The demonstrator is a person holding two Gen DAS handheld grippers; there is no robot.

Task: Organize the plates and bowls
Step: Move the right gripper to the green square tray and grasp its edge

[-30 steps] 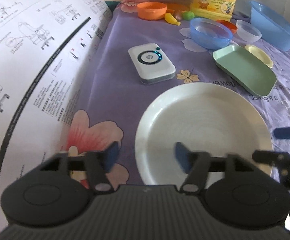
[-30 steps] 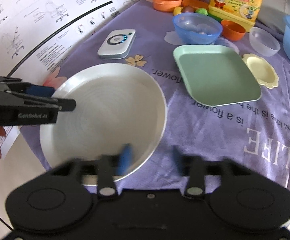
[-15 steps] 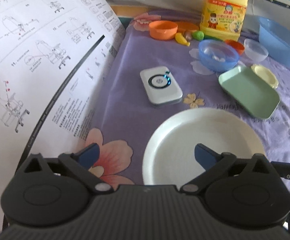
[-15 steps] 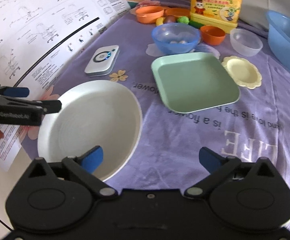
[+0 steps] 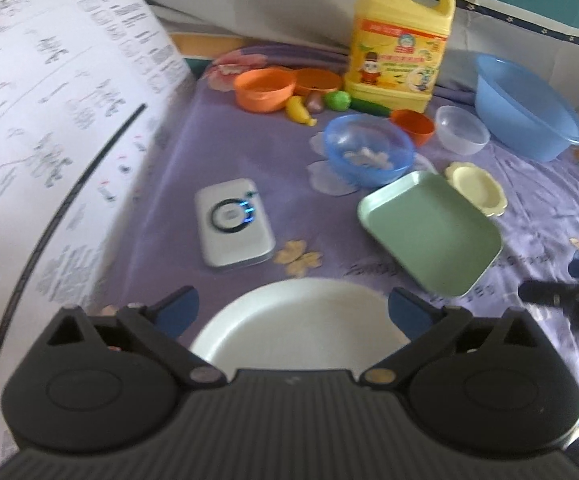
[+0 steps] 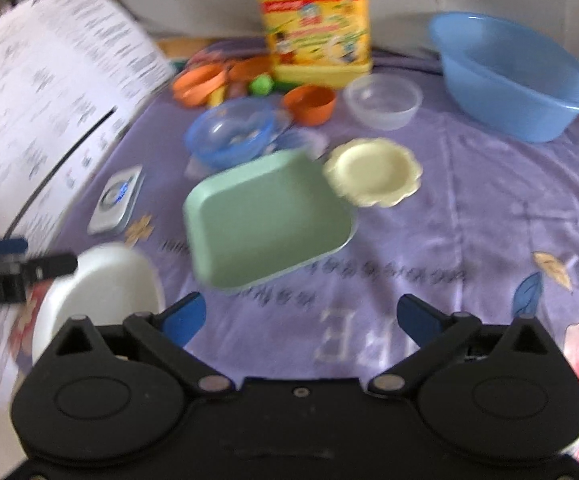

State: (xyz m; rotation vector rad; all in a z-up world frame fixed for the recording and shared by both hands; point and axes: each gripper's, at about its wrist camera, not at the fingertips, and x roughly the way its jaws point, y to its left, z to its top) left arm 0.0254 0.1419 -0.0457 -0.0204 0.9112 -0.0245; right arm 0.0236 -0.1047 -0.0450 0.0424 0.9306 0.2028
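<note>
White and round, one big plate (image 5: 301, 320) is lying at 6 o'clock beneath your left gripper (image 5: 291, 312), whose jaws are standing wide, gripping nothing. Your right gripper (image 6: 301, 318) is narrowing slightly over bare purple cloth (image 6: 469, 240), empty. At 12 you are facing one green tray (image 6: 265, 216), one scalloped yellow saucer (image 6: 373, 172), two blue bowls.

The right hand-held gripper (image 6: 299, 316) has its blue pads spread wide and just easing inward, nothing between them — only the purple flowered cloth (image 6: 469, 248) on the tabletop. Ahead lies a green rectangular tray (image 6: 265, 220), a pale yellow scalloped dish (image 6: 373, 172) touching its far corner. The white plate (image 6: 101, 288) sits at lower left, the left hand-held gripper (image 6: 29, 264) at its edge.
</note>
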